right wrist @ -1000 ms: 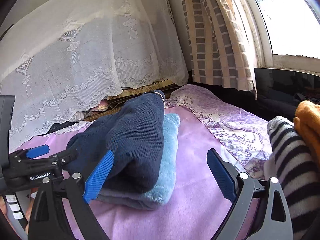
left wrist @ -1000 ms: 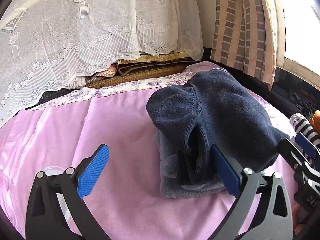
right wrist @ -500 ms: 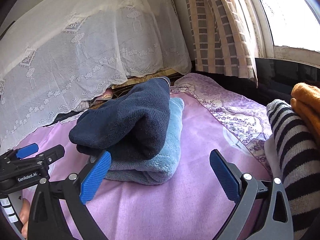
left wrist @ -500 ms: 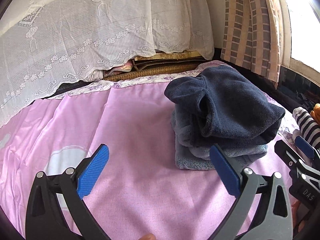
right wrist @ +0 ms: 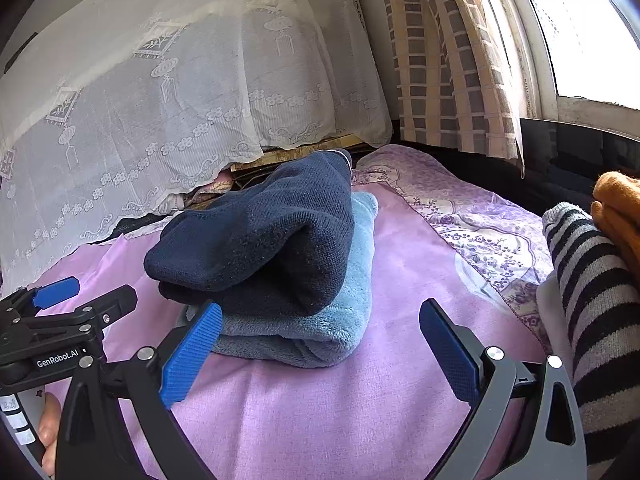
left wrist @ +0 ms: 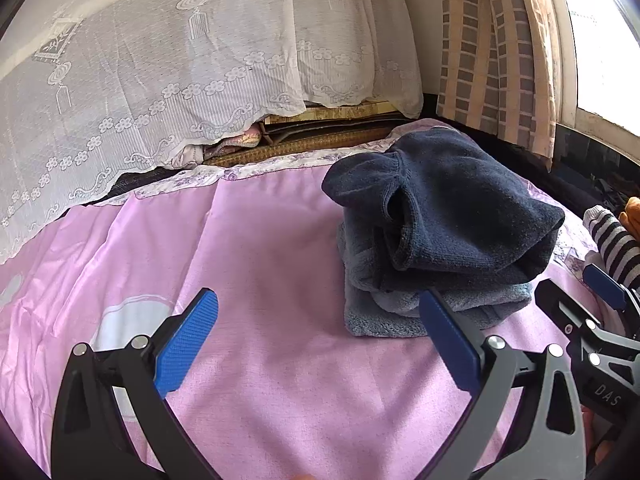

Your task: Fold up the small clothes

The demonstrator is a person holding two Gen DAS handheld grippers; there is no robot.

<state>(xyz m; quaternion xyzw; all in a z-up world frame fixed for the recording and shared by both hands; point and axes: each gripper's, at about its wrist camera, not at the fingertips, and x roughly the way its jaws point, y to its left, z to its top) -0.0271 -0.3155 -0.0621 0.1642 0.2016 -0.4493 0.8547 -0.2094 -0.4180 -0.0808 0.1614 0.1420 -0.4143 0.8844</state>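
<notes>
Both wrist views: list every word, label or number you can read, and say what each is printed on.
"GenRobot.AI": on the left tongs, seen in the right wrist view.
"DAS": on the right tongs, seen in the left wrist view; possibly cut off.
White tags below the left tongs: markings too blurred to read.

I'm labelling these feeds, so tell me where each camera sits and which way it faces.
Left wrist: on the left tool, looking forward over the pink bedsheet with the folded stack to its right; its open blue pads and the right tool show.
Right wrist: on the right tool, facing the stack head-on; the left tool and a thumb show.
Shared: navy garment on light blue garment, striped garment, lace cover.
</notes>
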